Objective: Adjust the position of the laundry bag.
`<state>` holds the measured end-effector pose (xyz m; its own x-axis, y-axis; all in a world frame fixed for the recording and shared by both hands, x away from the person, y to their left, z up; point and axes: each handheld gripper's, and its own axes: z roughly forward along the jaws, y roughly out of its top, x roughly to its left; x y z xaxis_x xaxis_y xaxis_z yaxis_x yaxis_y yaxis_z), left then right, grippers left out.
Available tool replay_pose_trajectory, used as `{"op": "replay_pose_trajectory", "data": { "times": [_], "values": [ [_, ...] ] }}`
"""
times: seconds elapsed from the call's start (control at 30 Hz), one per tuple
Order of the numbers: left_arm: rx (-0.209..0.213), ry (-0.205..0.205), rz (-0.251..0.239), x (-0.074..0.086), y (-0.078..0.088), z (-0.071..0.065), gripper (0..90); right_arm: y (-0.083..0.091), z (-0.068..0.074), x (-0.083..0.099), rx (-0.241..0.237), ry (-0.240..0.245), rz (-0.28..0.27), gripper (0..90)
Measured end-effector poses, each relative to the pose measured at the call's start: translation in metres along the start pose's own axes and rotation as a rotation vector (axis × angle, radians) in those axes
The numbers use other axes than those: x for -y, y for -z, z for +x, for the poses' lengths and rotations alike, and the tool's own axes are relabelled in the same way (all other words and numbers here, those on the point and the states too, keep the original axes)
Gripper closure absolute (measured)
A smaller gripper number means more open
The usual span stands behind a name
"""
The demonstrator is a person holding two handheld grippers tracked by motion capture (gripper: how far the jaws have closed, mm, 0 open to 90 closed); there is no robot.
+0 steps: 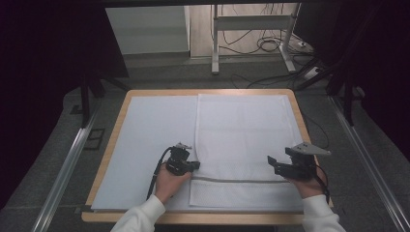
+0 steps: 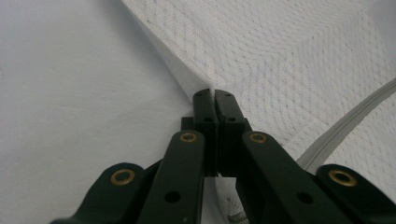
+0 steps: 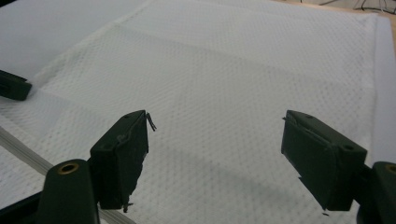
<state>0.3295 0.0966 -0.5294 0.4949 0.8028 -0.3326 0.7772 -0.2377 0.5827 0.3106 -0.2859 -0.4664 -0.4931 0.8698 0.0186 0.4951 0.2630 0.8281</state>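
White towel edge pinched in left hand-held gripper; right hand-held gripper spread above it

White sleeves, black fingers, brass screws, black cable

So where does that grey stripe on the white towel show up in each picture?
High view: grey stripe runs across the towel's near end, between both tools.
Left gripper view: lower right, slanting.
Right gripper view: bottom left.
Shared landmark: the left tool, clamped on the towel's edge.

The right gripper hangs wide open over the white towel
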Motion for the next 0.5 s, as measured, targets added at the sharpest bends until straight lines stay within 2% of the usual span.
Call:
{"op": "replay_pose_trajectory", "data": {
  "times": [0.23, 0.37, 0.5],
  "values": [
    [0.009, 0.001, -0.008, 0.000, 0.003, 0.001, 89.5, 0.003, -0.022, -0.010, 0.013, -0.064, 0.091, 23.1],
    [0.012, 0.003, -0.010, 0.000, 0.003, 0.001, 89.4, 0.002, -0.037, -0.010, 0.042, -0.093, 0.158, 23.8],
    [0.012, 0.001, -0.011, 0.000, 0.003, 0.001, 89.4, 0.002, -0.050, -0.006, 0.105, -0.103, 0.198, 26.4]
  ]
}}
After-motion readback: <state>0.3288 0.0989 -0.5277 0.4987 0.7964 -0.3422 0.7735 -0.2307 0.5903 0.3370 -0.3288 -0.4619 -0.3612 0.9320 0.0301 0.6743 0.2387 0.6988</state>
